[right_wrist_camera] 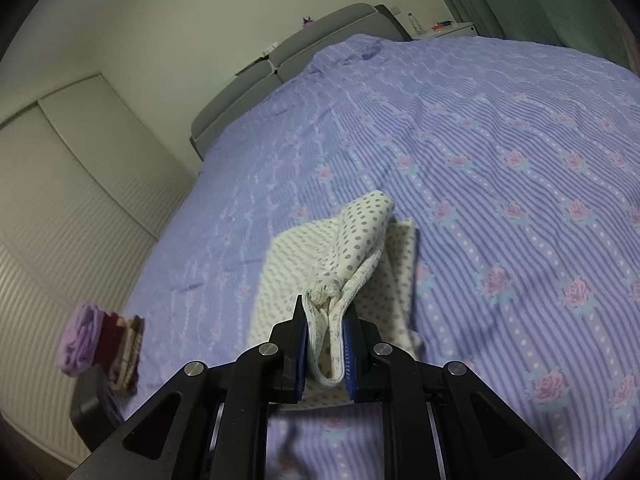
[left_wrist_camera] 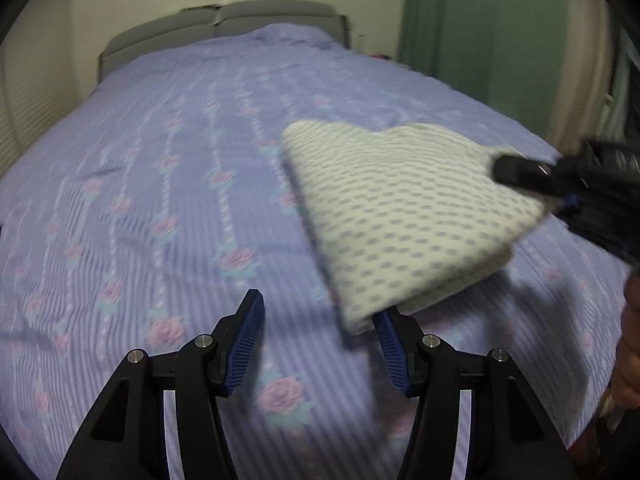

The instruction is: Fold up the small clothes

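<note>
- Pinching a bunched, hemmed edge of the one polka-dot cloth [right_wrist_camera: 340, 264], your right gripper [right_wrist_camera: 325, 322] has its blue pads [right_wrist_camera: 301, 354] closed against the fabric, which stands up between them as a narrow fold.
- From that pinch the cloth runs straight ahead of the right gripper, away along its fingers: a raised ridge of dotted fabric on top, flatter layers spread to either side beneath it on the bedspread [right_wrist_camera: 500, 152].
- Your left gripper [left_wrist_camera: 318, 308] is spread wide with nothing between the fingers; its right blue pad [left_wrist_camera: 394, 350] sits just at the near corner of the cloth [left_wrist_camera: 404, 216], and whether it touches the cloth cannot be told through the blur.
- In the left wrist view the cloth is a folded, roughly rectangular bundle, cream with grey dots, lying ahead and to the right of the left gripper; its long axis runs from that near corner diagonally away toward the upper right, where the right gripper [left_wrist_camera: 516, 172] grips its far right edge.
- The near-right part of the bundle appears lifted off the bedspread [left_wrist_camera: 140, 200], with shadow beneath it; this view is motion-blurred.
- The count: one cloth in hand, two grippers, one bed with a lilac striped, rose-patterned cover and a grey headboard [left_wrist_camera: 224, 24].
- Off the left edge of the bed, in the right wrist view, sits a small stack of folded items [right_wrist_camera: 100, 348], lilac, dark red and checked, on a dark surface.
- A green curtain [left_wrist_camera: 480, 20] hangs beyond the bed's far right corner.
</note>
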A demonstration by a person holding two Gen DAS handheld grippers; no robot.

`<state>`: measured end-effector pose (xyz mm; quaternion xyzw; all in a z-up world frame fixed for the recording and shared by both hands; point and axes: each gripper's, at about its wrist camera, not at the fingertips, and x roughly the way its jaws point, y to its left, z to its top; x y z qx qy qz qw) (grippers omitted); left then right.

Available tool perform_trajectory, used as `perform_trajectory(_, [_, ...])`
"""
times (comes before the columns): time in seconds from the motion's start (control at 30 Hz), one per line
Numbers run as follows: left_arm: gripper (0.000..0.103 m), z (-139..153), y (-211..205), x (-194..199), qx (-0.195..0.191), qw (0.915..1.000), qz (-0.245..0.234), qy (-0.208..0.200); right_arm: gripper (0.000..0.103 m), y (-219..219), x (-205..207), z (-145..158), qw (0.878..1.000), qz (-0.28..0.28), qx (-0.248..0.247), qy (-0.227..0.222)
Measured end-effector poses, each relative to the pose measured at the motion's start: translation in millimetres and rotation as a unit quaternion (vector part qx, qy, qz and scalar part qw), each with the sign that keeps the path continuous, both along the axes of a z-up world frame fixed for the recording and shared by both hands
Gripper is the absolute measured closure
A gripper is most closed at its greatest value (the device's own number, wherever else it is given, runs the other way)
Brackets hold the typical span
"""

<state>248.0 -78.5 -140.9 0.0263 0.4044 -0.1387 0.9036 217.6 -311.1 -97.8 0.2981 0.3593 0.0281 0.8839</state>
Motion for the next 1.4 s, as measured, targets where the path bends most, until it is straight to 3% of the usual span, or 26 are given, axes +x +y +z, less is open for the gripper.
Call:
perform_trajectory(0.17, [0.045,-9.4,15.9,-2.0,-0.027,0.9988,0.033,0.023,0.087,-8.7,-4.2,-28.2,0.999,-0.006,0.004,0.032])
perform_trajectory(0.47, [0.045,-10.8,12.0,-8.0,-0.023,0.9988,0.035,0.026,0.085,-8.7,-3.2,-45.2,0.999,-0.009,-0.018,0.042])
perform_trajectory(0.57, [0.044,-7.7,12.0,-12.7,-0.018,0.999,0.024,0.033,0.074,-8.5,-4.6,-46.4,0.998,-0.012,-0.027,0.047])
perform_trajectory(0.63, [0.041,-3.2,14.7,-19.3,-0.019,0.9991,0.015,0.034,0.046,-7.4,-8.1,-42.4,0.996,-0.032,-0.056,0.053])
perform_trajectory(0.7, [0.04,3.0,20.0,-30.8,-0.017,0.9994,0.011,0.027,0.043,-8.9,-14.8,-37.2,0.995,-0.053,-0.07,0.053])
perform_trajectory(0.8, [0.038,14.5,24.1,-42.0,-0.006,0.9999,0.0,0.013,0.039,-14.4,-30.2,-29.7,0.995,-0.074,-0.045,0.046])
perform_trajectory(0.93, [0.028,34.5,20.2,-48.5,0.021,0.9997,-0.006,-0.013,0.029,-8.2,-54.6,-22.1,0.996,-0.081,-0.017,0.028])
perform_trajectory(1.0, [0.023,45.1,20.3,-46.9,0.011,0.9997,-0.008,-0.02,0.027,-2.6,-61.5,-23.6,0.996,-0.081,0.002,0.027])
perform_trajectory(1.2, [0.019,61.5,15.1,-39.8,-0.002,0.9994,-0.015,-0.03,0.027,14.2,-52.6,-49.4,0.995,-0.06,0.068,0.038])
perform_trajectory(1.4, [0.019,61.9,15.7,-37.7,-0.003,0.9992,-0.024,-0.033,0.027,18.0,-38.3,-79.4,0.984,-0.06,0.163,0.04])
